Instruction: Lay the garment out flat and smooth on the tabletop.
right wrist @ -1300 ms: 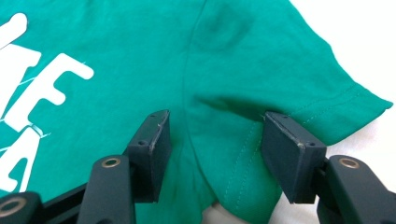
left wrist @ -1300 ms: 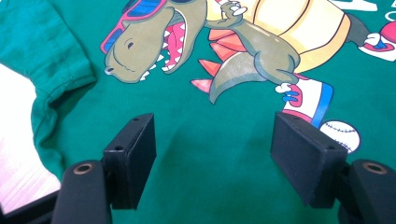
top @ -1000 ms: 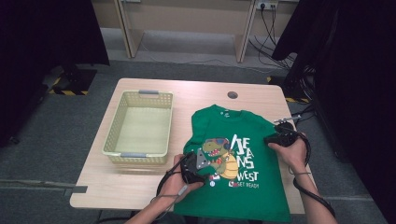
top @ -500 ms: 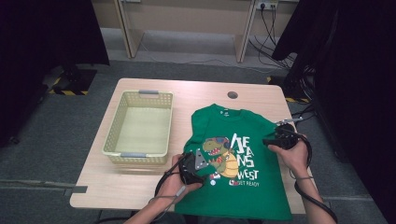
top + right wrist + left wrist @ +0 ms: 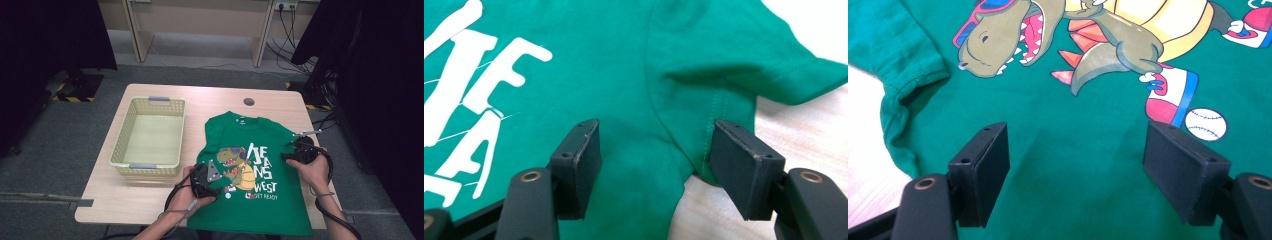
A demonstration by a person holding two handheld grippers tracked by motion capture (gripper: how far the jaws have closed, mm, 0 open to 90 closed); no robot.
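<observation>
Green T-shirt (image 5: pixel 255 170) spread flat on the bench (image 5: pixel 150 200), at 3 o'clock from the yellow basket (image 5: pixel 149 137). Left tongs (image 5: pixel 1075 155) wide apart above the dinosaur picture, nothing pinched. Right tongs (image 5: pixel 654 150) wide apart over the side seam under the sleeve, nothing pinched.

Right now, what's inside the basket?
Nothing visible: the basket sits beside the green T-shirt, its pale floor bare. The strip just behind its near wall is hidden.

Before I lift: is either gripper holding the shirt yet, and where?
Nothing is held. Left gripper and right gripper stand open over the green T-shirt, fabric flat between them.
</observation>
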